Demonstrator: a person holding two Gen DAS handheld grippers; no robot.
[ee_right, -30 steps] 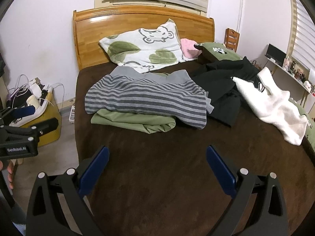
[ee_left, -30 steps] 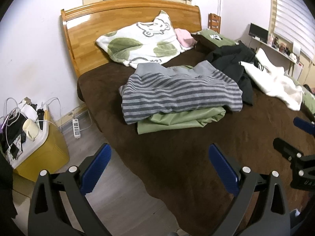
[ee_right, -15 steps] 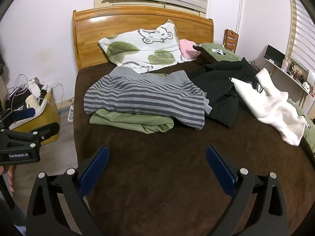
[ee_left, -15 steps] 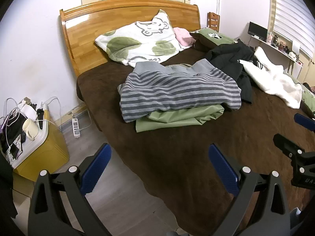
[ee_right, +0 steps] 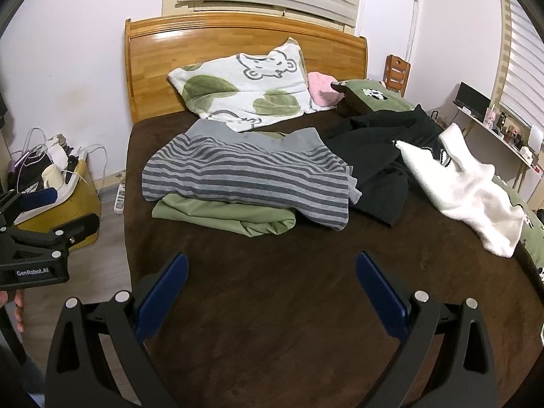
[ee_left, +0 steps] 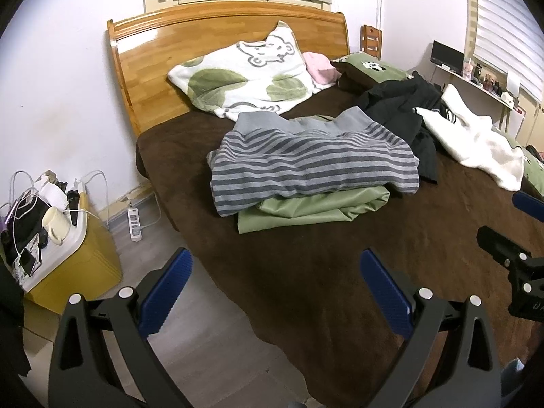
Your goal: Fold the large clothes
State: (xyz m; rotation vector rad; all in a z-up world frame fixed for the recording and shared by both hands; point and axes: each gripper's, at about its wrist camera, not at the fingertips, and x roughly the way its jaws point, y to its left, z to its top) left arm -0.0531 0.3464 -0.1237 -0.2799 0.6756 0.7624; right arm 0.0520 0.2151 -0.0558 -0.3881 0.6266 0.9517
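A folded grey striped garment [ee_left: 312, 170] [ee_right: 248, 176] lies on a folded green garment [ee_left: 312, 209] [ee_right: 224, 216] on the brown bed [ee_left: 306, 272] [ee_right: 289, 289]. A crumpled black garment [ee_left: 401, 108] [ee_right: 380, 142] and a white fleece garment [ee_left: 476, 139] [ee_right: 465, 183] lie to the right. My left gripper [ee_left: 275, 285] is open and empty over the bed's near left edge. My right gripper [ee_right: 272, 289] is open and empty over the bare bedspread in front of the pile.
A bear-print pillow [ee_right: 241, 85], a pink item [ee_right: 323, 90] and a green pillow [ee_right: 370, 97] lie at the wooden headboard [ee_right: 204, 44]. A yellow box [ee_left: 64, 261] with a mug and cables stands on the floor at left. A shelf [ee_right: 493, 125] runs along the right wall.
Both grippers have drifted slightly, and the clothes sit a little lower in both views. Both stay open and empty. The clothes have not moved.
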